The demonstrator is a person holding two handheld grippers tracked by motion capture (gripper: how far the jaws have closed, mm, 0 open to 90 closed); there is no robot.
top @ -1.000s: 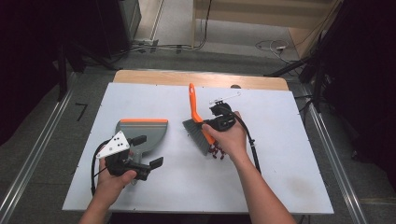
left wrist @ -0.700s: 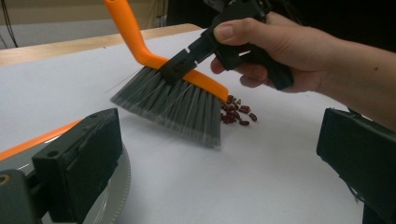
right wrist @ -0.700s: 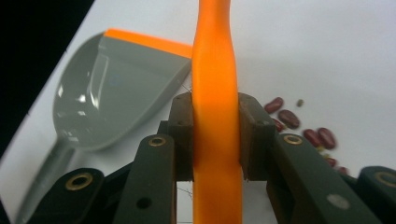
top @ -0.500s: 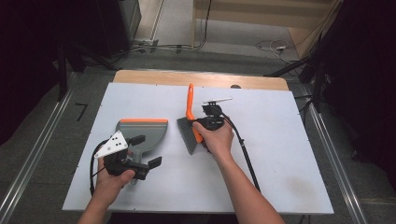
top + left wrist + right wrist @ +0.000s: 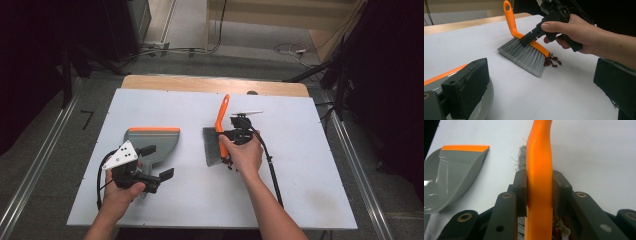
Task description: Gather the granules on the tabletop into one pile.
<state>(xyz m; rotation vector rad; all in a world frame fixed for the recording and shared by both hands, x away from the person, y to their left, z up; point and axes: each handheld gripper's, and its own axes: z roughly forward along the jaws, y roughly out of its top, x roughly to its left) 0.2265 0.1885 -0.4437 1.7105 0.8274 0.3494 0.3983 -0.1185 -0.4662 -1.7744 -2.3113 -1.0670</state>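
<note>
A hand brush (image 5: 220,119) with an orange handle and grey bristles is held by its handle in my right gripper (image 5: 227,136), jaws shut. Its bristles (image 5: 524,56) rest on the white board, right beside a small heap of red beans (image 5: 551,61). In the right gripper view the orange handle (image 5: 539,170) is clamped between the pads, with the beans (image 5: 559,227) below. A grey dustpan (image 5: 150,137) with an orange lip lies flat to the left. My left gripper (image 5: 157,161) stands open at the dustpan's near end, with nothing between its jaws (image 5: 541,87).
The white board (image 5: 300,175) lies on a wooden table whose bare strip (image 5: 200,82) shows at the back. A black cable (image 5: 270,170) trails along the right forearm. Dark floor and metal rails (image 5: 30,175) flank the table.
The right hand has moved the brush to the right and down. Its bristles now touch the board beside the beans. The left hand and the dustpan have stayed put.
</note>
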